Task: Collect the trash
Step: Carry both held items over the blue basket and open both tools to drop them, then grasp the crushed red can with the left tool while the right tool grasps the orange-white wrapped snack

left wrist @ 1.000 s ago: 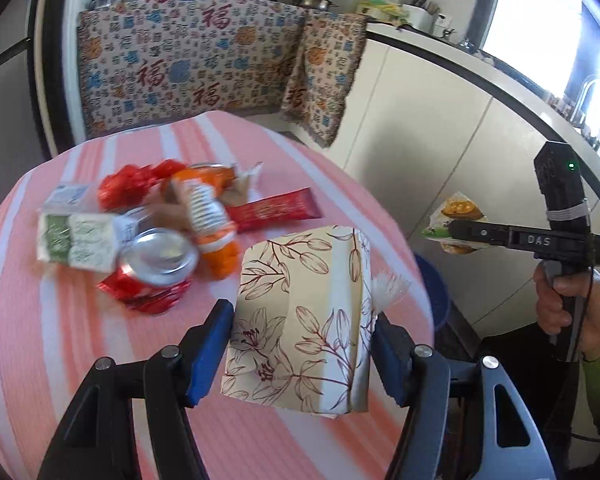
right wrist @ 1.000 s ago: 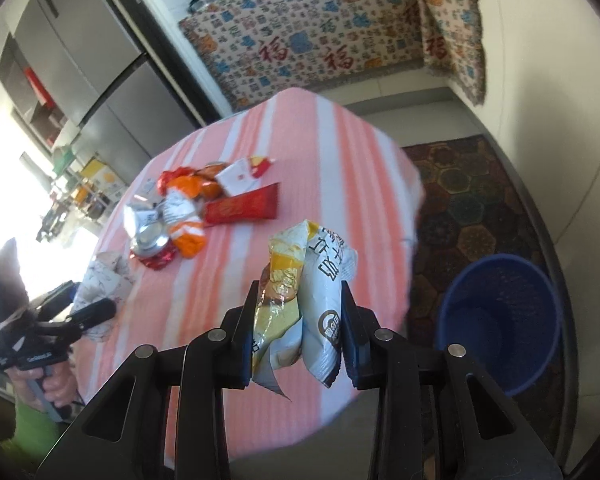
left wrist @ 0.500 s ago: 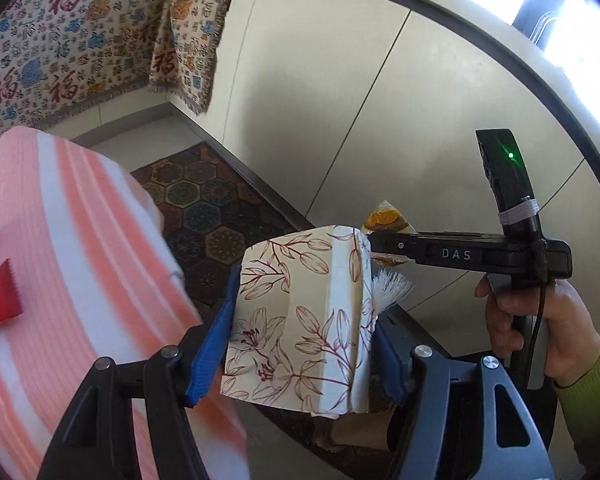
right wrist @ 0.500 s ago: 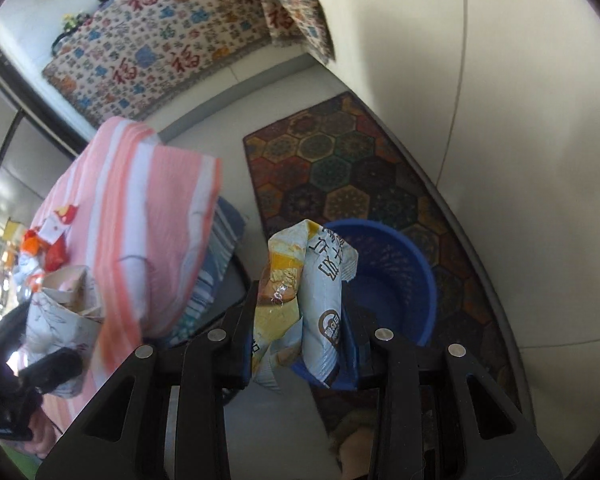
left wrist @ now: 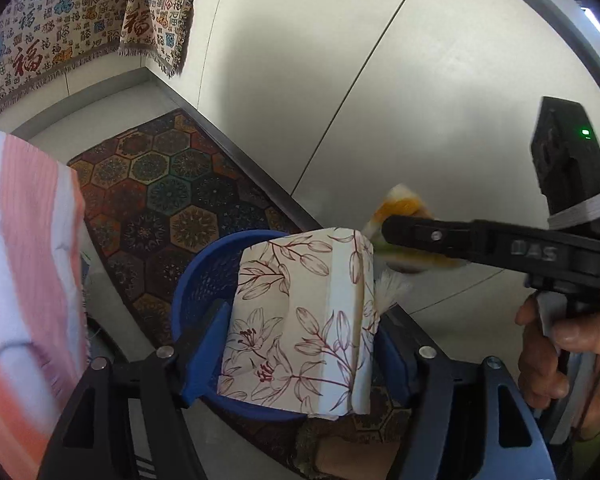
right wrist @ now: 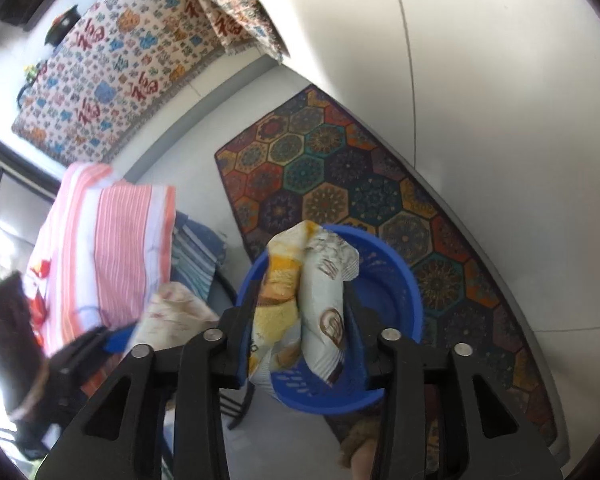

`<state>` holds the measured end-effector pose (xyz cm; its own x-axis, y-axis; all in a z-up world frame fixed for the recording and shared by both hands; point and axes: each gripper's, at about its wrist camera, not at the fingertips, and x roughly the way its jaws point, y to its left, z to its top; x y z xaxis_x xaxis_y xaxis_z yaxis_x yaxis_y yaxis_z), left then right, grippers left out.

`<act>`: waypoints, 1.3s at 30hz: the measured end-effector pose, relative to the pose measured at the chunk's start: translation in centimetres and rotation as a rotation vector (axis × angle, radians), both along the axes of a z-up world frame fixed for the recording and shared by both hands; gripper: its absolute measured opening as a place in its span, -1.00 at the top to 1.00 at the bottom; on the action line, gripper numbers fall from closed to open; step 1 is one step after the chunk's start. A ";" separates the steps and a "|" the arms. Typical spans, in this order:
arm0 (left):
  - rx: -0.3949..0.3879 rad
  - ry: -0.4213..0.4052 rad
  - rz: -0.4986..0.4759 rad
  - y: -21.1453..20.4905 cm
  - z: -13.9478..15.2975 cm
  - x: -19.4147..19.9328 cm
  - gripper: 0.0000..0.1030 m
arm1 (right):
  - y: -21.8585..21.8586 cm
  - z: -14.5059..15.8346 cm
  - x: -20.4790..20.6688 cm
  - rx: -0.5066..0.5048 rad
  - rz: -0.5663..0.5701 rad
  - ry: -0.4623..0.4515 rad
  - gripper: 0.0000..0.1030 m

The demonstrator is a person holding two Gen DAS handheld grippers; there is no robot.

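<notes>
A floral tissue pack (left wrist: 300,320) stands upright between the blue pads of my left gripper (left wrist: 302,316), just over the blue basket (left wrist: 196,280) on the floor. The left jaws are opening and the pads look just off the pack's sides. In the right wrist view a crumpled yellow and white snack bag (right wrist: 300,292) hangs between the fingers of my right gripper (right wrist: 303,304), above the basket (right wrist: 392,276). Those jaws are opening too, and the bag has puffed out loosely between them. The tissue pack (right wrist: 172,312) shows blurred at the left.
The round table with a pink striped cloth (left wrist: 20,260) stands left of the basket, some red trash (right wrist: 40,300) still on it. A hexagon-patterned rug (right wrist: 340,180) lies under the basket along the white cabinet wall (left wrist: 420,100). A person's hand (left wrist: 560,340) holds the right gripper's handle.
Both grippers swung off the table and down to above the blue basket. Both pairs of jaws have widened around the tissue pack and the snack bag, which remain between them.
</notes>
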<state>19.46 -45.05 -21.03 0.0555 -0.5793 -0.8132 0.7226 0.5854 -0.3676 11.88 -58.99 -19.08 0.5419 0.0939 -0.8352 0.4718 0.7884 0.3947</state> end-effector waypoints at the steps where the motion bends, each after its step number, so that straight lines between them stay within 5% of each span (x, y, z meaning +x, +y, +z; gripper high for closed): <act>1: 0.005 0.014 0.002 -0.5 -0.5 0.4 -0.49 | -0.2 0.1 0.0 0.017 -0.009 -0.017 -0.22; 7: 0.028 0.037 0.044 -1.5 -1.4 1.4 -0.49 | -0.2 1.3 -0.5 -0.012 -0.043 -0.069 -0.26; 18: -0.008 -0.157 0.088 8.0 6.8 -3.3 -0.49 | 6.1 5.4 -0.3 -0.280 0.072 -0.176 -0.43; 23: 0.020 -0.230 0.191 16.8 9.4 -5.5 -0.49 | 12.7 6.8 0.1 -0.406 0.197 -0.252 -0.49; 30: 0.155 -0.307 0.403 30.0 9.5 -6.6 -0.50 | 25.9 7.7 0.3 -0.386 0.450 -0.353 -0.65; 35: 0.217 -0.307 0.534 38.3 8.9 -5.3 -0.50 | 37.0 5.5 1.0 -0.372 0.683 -0.304 -0.65; 39: 0.231 -0.279 0.608 43.2 8.0 -3.7 -0.50 | 42.4 3.6 2.7 -0.410 0.763 -0.243 -0.65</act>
<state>15.72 -1.81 -13.07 0.5385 -0.1942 -0.8199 0.2922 0.9557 -0.0345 14.62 -16.63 -15.49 0.6202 0.2205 -0.7528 -0.2979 0.9540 0.0340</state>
